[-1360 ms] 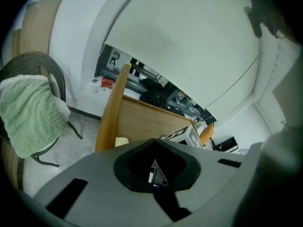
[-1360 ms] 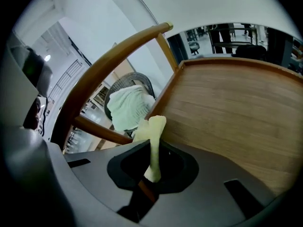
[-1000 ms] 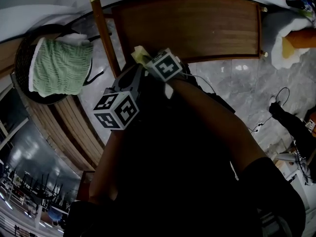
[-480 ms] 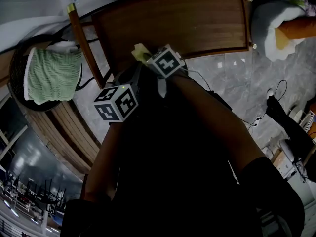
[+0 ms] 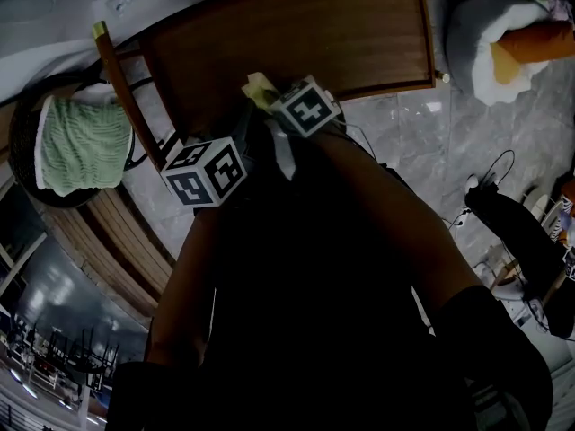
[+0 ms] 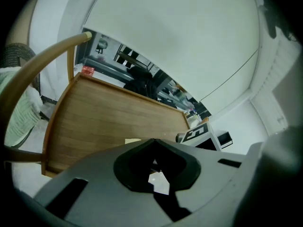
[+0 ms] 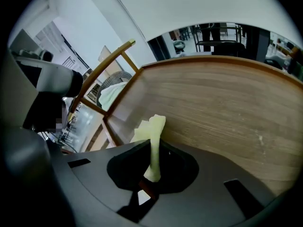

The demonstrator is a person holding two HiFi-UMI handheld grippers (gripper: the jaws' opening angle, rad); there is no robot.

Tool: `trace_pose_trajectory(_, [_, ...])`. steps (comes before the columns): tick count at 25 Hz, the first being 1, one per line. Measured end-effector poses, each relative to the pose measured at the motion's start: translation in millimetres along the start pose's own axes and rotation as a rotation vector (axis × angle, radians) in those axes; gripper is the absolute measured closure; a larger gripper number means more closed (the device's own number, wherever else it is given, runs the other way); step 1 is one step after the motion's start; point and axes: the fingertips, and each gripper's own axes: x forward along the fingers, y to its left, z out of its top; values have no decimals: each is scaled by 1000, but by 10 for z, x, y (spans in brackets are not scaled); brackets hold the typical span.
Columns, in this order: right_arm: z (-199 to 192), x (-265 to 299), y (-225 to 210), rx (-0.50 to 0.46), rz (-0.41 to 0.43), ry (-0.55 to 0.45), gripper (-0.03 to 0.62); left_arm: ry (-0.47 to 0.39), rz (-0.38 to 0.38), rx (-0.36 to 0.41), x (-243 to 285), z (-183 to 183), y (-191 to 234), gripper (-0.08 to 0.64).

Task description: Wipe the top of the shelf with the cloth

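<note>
Left gripper [image 6: 152, 154]: jaws drawn together with nothing between them; it hovers just beside the right gripper, at the near left corner of the shelf.
Right gripper [image 7: 151, 176]: jaws clamped on the cloth, pointing at the shelf's near edge.
Cloth [image 7: 154, 136]: pale yellow-green and thin, pinched into a narrow upright strip that rises out of the jaws, with a soft folded corner flopping over at its free end. In the head view it shows as a small pale tuft [image 5: 259, 91] over the near edge of the shelf top, in its left half; I cannot tell whether it touches the wood.
Shelf top [image 5: 296, 34]: brown wood with fine straight grain and a raised rim along its edges, bare around the cloth.
Wooden rail [image 5: 126, 97]: a slim curved bar beside the shelf's left edge.
Basket [image 5: 22, 124]: dark and woven, beyond the rail, well apart from the cloth.
Green towel [image 5: 81, 146]: ribbed and folded, lying in the basket.
</note>
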Motion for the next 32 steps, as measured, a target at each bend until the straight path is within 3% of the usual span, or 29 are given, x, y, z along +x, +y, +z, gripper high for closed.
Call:
trace_pose_trajectory(13, [-336, -533, -655, -3, -89, -31, 548, 46, -26, 30, 433, -297, -520, 549])
trace_pose_trajectory(32, [-1035, -1444, -1849, 141, -261, -85, 548, 113, -103, 110, 1051, -587, -1264, 548])
